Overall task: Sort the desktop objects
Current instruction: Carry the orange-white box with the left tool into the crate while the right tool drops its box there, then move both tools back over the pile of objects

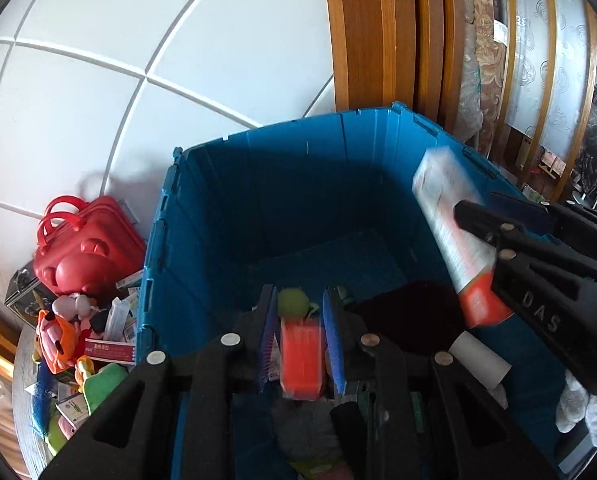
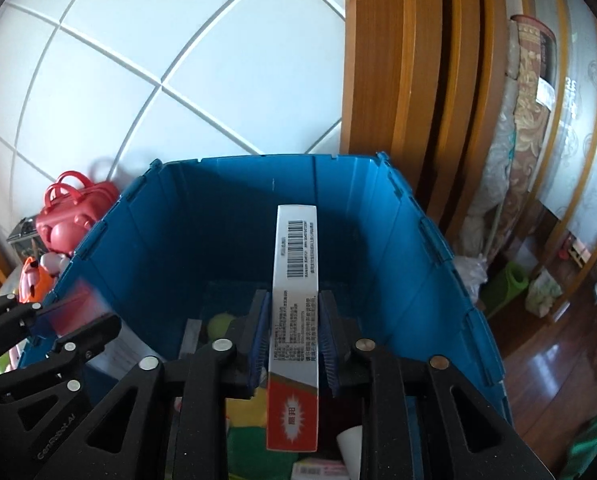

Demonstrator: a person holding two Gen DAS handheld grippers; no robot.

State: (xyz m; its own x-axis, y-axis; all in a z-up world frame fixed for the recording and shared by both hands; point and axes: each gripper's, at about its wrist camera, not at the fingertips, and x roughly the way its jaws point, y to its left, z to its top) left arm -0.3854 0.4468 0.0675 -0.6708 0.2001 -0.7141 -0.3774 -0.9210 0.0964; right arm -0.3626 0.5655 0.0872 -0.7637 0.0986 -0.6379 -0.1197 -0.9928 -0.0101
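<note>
Against the white tiled wall (image 1: 98,80), at the left edge of the cluttered table (image 1: 22,420), a red bear-faced case (image 1: 86,252) stands above a heap of small toys and packets (image 1: 82,344), all just left of the blue crate (image 1: 298,184). Over the crate's near edge, my left gripper (image 1: 301,344) is clamped on a small orange box (image 1: 301,364), the blue pads (image 1: 333,344) pressing both its sides; a green ball (image 1: 292,300) lies in the crate just beyond it. A white roll (image 1: 480,364) rests in the crate's right part, beside a dark red cloth (image 1: 410,316). To the right, my right gripper (image 2: 294,340) points down into the open crate with a long white carton with a red end (image 2: 294,320) standing upright between the pads; in the right wrist view slim gaps show along both its sides, so the jaws stand slightly parted and are not squeezing it. Its barcode end reaches toward the crate's far wall. A wooden door frame (image 2: 398,80) rises behind the crate's far right corner.
</note>
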